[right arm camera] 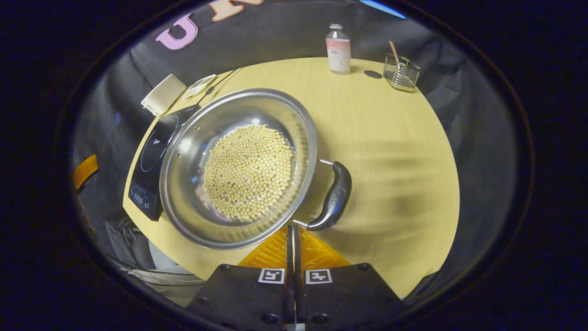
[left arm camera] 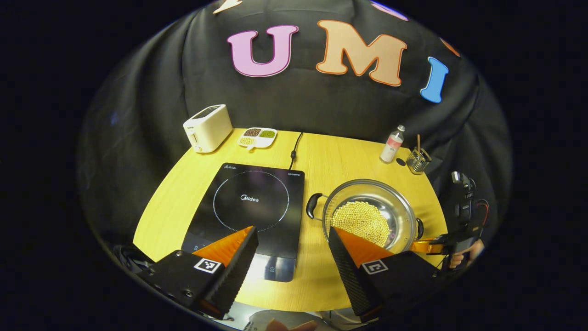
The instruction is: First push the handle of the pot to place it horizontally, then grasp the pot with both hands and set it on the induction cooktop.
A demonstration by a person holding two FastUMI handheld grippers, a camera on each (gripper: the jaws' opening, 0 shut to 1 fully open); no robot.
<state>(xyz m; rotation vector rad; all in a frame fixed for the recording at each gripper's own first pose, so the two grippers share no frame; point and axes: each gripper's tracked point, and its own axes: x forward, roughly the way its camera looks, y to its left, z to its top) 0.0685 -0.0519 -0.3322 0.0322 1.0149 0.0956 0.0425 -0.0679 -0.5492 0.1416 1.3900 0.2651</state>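
The right gripper [right arm camera: 292,230] has its fingers pressed together with nothing between them, the tips just beside the near end of the pot's black curved handle [right arm camera: 333,195]. The left gripper [left arm camera: 291,232] is spread wide, holding nothing, above the near edge of the tabletop [left arm camera: 321,161]. The round, shiny steel pot [left arm camera: 370,214], with a layer of small pale yellow beans, sits on the light wood to the right of the flat, glossy black induction cooktop [left arm camera: 252,207].
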